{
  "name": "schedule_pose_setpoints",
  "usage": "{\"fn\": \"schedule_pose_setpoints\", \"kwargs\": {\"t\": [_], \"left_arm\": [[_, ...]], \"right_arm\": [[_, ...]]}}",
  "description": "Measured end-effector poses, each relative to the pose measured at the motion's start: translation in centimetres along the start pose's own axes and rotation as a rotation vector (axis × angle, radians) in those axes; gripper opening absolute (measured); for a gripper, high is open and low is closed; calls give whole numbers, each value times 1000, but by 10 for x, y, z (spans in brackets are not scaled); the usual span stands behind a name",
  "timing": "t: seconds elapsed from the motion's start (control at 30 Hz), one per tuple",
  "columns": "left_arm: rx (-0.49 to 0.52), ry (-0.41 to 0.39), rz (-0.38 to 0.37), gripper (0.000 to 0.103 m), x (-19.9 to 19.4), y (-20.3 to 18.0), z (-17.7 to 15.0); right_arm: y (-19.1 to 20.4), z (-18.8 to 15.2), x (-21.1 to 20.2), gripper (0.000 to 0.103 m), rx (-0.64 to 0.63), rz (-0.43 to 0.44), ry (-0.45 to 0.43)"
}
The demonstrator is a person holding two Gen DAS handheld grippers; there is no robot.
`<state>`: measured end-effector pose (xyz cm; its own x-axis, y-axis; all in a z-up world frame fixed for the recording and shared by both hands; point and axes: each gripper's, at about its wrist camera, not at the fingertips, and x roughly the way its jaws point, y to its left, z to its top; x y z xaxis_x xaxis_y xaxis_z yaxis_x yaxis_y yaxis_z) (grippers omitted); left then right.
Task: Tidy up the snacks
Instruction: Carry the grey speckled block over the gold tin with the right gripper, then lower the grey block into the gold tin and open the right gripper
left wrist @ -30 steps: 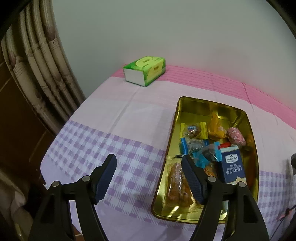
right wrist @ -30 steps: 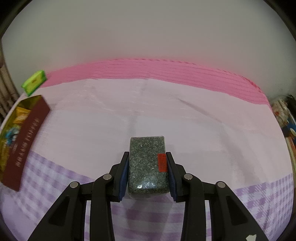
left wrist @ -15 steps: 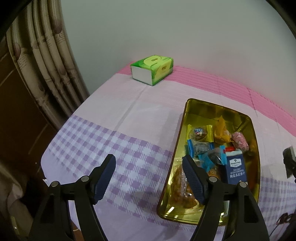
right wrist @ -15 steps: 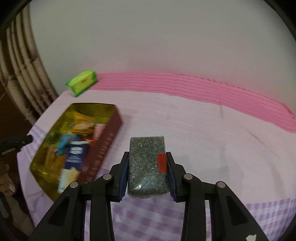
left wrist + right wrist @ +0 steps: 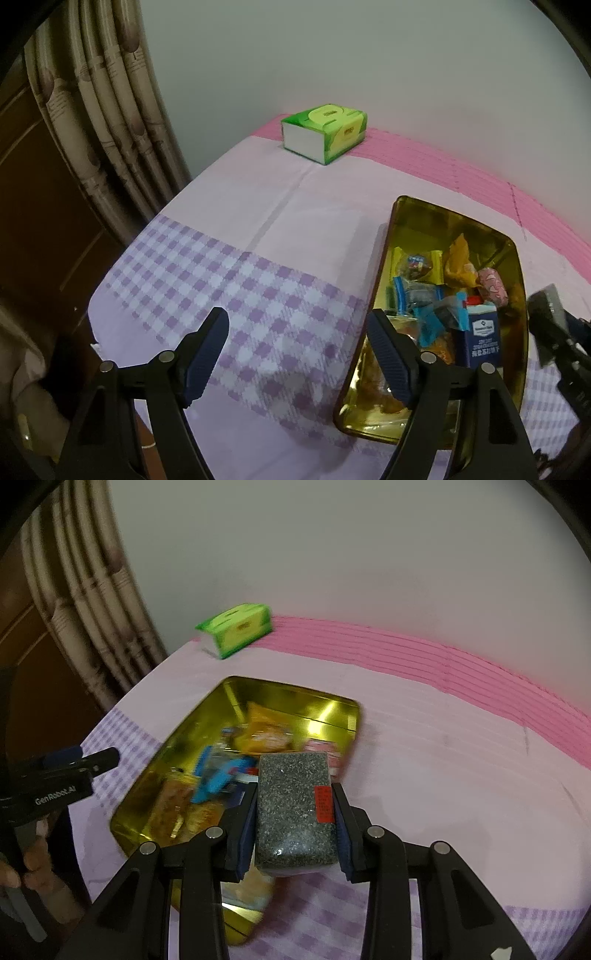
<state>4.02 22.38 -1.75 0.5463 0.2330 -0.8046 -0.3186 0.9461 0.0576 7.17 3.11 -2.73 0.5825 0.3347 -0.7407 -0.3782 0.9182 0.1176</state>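
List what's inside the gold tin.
The gold tin holds a blue box, a yellow packet, a pink candy, blue wrappers and orange snacks. What lies beneath them, and behind the left gripper's finger, is hidden.

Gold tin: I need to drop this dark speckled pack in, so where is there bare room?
The gold tin is bare at its far end, toward the green box. Its near half is crowded with snacks, including a blue carton.

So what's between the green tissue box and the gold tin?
Only bare pink tablecloth separates the green tissue box from the gold tin, clearest in the left wrist view.
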Motion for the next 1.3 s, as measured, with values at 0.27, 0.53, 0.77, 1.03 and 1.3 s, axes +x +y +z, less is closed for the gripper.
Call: {"fn": "schedule_pose_setpoints", "kwargs": {"t": [0.27, 0.53, 0.77, 1.03, 1.3], "left_arm": [[-13, 2, 17, 78, -2, 7, -1], [-33, 22, 14, 80, -2, 15, -6], [-39, 43, 11, 80, -5, 22, -18], [-22, 35, 26, 80, -8, 22, -21], [38, 20, 11, 80, -10, 12, -22]], "right_arm": [[26, 0, 27, 34, -39, 19, 35], [25, 0, 42, 34, -42, -11, 61], [31, -3, 54, 34, -50, -31, 75], [30, -2, 61, 35, -27, -49, 76], [32, -3, 58, 37, -39, -57, 69]]}}
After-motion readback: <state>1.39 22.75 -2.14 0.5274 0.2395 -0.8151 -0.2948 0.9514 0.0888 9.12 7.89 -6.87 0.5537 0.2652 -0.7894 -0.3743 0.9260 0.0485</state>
